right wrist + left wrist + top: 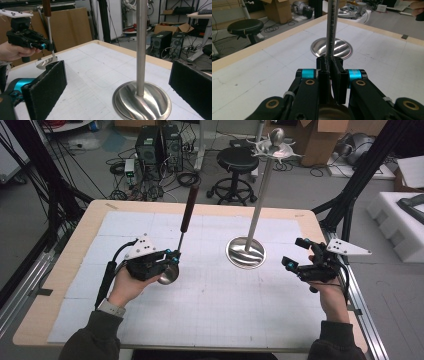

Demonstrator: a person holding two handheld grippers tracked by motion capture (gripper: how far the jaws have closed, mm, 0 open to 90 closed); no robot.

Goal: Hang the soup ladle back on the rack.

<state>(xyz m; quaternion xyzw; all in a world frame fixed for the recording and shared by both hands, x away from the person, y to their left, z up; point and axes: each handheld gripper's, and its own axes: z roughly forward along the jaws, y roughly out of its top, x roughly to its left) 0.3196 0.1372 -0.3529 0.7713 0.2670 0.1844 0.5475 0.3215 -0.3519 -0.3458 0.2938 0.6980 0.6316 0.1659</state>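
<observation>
Gripped low on its thin metal stem by the left gripper (174,255), jaws closed tight on it: a ladle (181,236). Held up over the near left part of the table (90,222), brown handle pointing up and far, round bowl at the bottom by the hand.

Standing to the right of it, well apart: a tall metal stand (261,195) with hooks on top and a wide shiny foot (245,253). Waiting just right of that foot, not touching it: the right gripper (295,253), jaws wide apart, holding nothing.

Probably meant to go up on one of those hooks. Could go wrong in a few ways:
- Could slip or swing, with such a thin, smooth stem in the grip and a long handle above.
- Could knock the tall pole and tip it, with nothing holding the foot down.
- Could miss the hook, so high and small.

Inside the ladle bowl (334,113): looks empty, though hard to see well. On the floor far off: cardboard boxes (320,137), insides hidden.
</observation>
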